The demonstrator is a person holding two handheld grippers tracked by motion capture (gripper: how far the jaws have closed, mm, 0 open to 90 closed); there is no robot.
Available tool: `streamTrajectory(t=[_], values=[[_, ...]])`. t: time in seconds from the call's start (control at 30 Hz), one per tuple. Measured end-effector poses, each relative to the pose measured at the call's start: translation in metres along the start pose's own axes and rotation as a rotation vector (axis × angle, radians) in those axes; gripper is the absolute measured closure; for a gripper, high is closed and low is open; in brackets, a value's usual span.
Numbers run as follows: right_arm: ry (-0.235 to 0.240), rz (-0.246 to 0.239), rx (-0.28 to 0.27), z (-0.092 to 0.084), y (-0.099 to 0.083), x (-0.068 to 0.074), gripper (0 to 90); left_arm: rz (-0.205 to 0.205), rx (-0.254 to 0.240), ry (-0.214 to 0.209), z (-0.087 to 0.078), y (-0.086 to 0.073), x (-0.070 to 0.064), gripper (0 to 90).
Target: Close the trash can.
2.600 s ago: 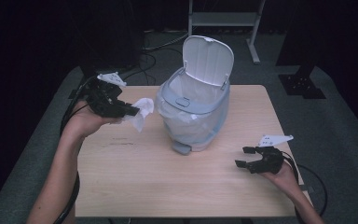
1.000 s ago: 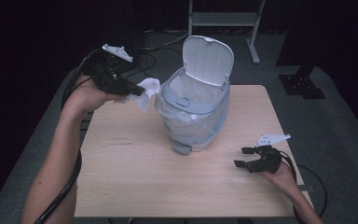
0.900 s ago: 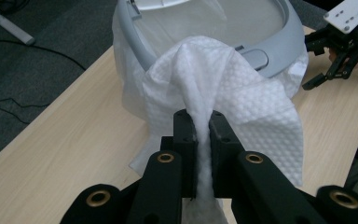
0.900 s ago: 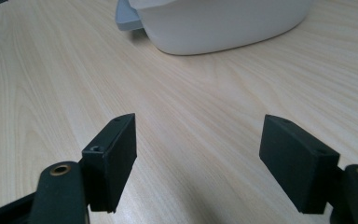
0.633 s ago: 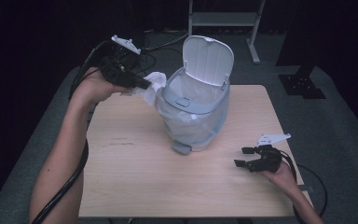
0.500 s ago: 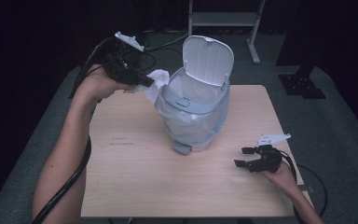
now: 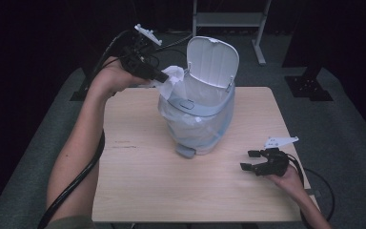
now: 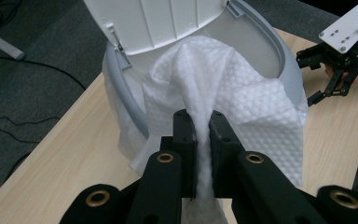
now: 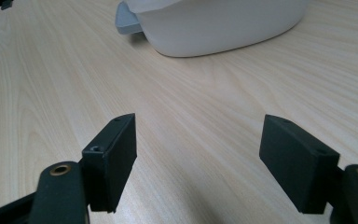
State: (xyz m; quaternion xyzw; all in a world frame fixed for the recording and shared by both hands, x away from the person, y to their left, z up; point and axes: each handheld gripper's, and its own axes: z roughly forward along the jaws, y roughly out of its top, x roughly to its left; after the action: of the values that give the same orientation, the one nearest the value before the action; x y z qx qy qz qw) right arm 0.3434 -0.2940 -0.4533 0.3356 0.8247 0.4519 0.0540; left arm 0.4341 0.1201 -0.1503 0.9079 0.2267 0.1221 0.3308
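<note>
A: High view. What is the left gripper (image 7: 159, 76) doing?

B: It is hanging at the bin's (image 7: 198, 119) 10 o'clock, level with the rim, and is pinching a white tissue (image 7: 171, 78). The tissue is trailing toward the opening. The lid (image 7: 212, 62) is standing open at 12 o'clock, so the mouth is clear. Judgement: the tissue is being carried in for disposal.

A: And the right gripper (image 7: 252, 161)?

B: It is resting low over the table (image 7: 138, 181) at the bin's 4 o'clock, well apart from it, with its jaws parted and nothing between them. It is probably parked there to stay clear of the left arm's path.

A: Left gripper view?

B: The jaws are squeezing nearly closed on a fold of the tissue (image 8: 223, 102); only cloth is separating them. The sheet is draping forward over the bin's grey rim (image 8: 135, 112), with the lid's underside (image 8: 163, 23) at 12 o'clock. The other gripper (image 8: 338, 70) is showing at 2 o'clock. Gripping a bunched fold is likely keeping the limp sheet from slipping.

A: Right gripper view?

B: The jaws are standing wide apart with bare table (image 9: 200, 116) between them. The bin's base (image 9: 219, 25) and its pedal (image 9: 128, 23) are lying at 12 o'clock, not touching the jaws.

A: Next requirement?

B: In my judgement, the jaws should open once the tissue is hanging fully inside the rim; releasing early risks it sliding down outside.
</note>
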Motion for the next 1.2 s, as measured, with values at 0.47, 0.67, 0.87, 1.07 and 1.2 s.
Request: streamTrajectory(t=[0.47,0.67,0.87,1.07,1.2], values=[[-0.001,0.006,-0.006,0.001,0.0,-0.002,26.2,0.035,0.014,-0.016,0.017,0.021,0.001,83.7],[0.002,0.013,-0.004,0.002,0.0,-0.004,26.3,0.044,0.023,-0.019,0.027,0.029,0.001,83.7],[0.003,0.013,-0.003,0.002,0.0,-0.004,26.3,0.057,0.032,-0.032,0.036,0.035,0.001,83.5],[0.001,0.016,-0.012,0.0,0.0,-0.006,26.3,0.065,0.028,-0.044,0.046,0.04,0.002,83.3],[0.002,0.017,-0.017,-0.001,0.001,-0.005,26.3,0.066,0.031,-0.05,0.053,0.042,0.003,83.2]])
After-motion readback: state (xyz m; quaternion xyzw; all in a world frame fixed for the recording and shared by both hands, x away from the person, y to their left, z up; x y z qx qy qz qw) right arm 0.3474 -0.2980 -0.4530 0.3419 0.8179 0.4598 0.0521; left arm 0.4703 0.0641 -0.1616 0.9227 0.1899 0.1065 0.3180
